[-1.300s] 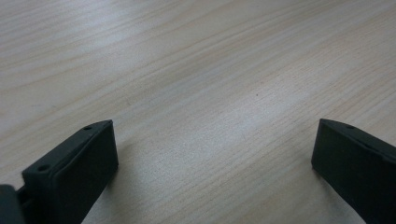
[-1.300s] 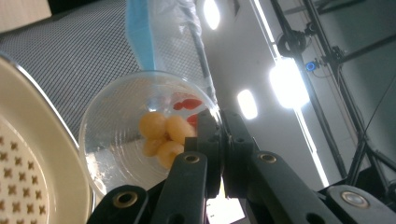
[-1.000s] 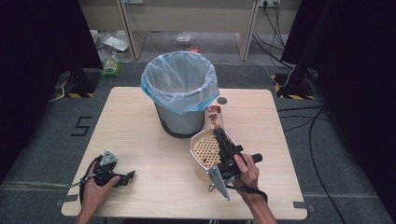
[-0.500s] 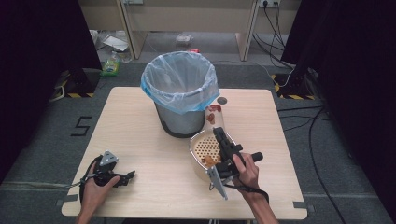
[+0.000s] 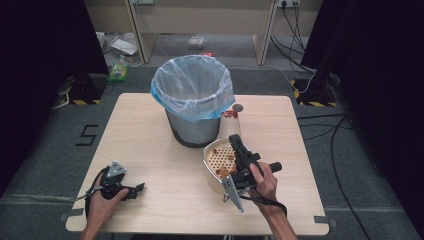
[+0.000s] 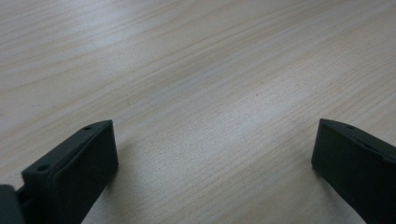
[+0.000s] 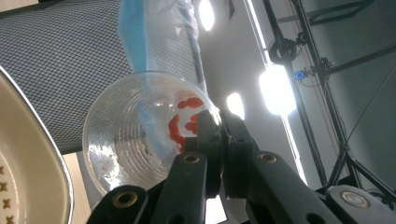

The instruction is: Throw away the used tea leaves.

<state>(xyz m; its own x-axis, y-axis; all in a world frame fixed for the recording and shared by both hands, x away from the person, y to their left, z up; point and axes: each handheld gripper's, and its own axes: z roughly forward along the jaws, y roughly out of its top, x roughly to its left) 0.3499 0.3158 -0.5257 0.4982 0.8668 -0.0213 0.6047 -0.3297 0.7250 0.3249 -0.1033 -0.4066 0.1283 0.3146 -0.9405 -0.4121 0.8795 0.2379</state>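
Jaws first: the right gripper (image 7: pixel 219 140) is clamped tight on the rim of a clear, ribbed plastic cup (image 7: pixel 140 140), pinching the thin wall between its 2 black pads, while the left gripper (image 6: pixel 210 154) stands wide with nothing between its jaws, just above bare tabletop.

Nearest the person, the left hand (image 5: pixel 102 197) rests at the front left of the pale wooden table (image 5: pixel 150 125), well apart from the work. On the right side, the right hand (image 5: pixel 262 182) holds its gripper tilted forward over a cream perforated strainer scoop (image 5: pixel 217 160) with a metal handle, which lies on the table with a few reddish-brown bits in it. The cup is tipped on its side just beyond the scoop, its red-marked end close to the grey mesh waste bin (image 5: pixel 192 125) lined with a light blue plastic bag (image 5: pixel 190 90). Past the bin, a small round dark disc (image 5: pixel 238 107) lies on the table.

The cup looks light, thin and springy; I judge it will flex or crack under a hard squeeze, and its wet-looking inside may make it slippery. The rim, stiffened by its rolled edge, is the sensible hold, as here. The scoop looks rigid and is best taken by its handle.
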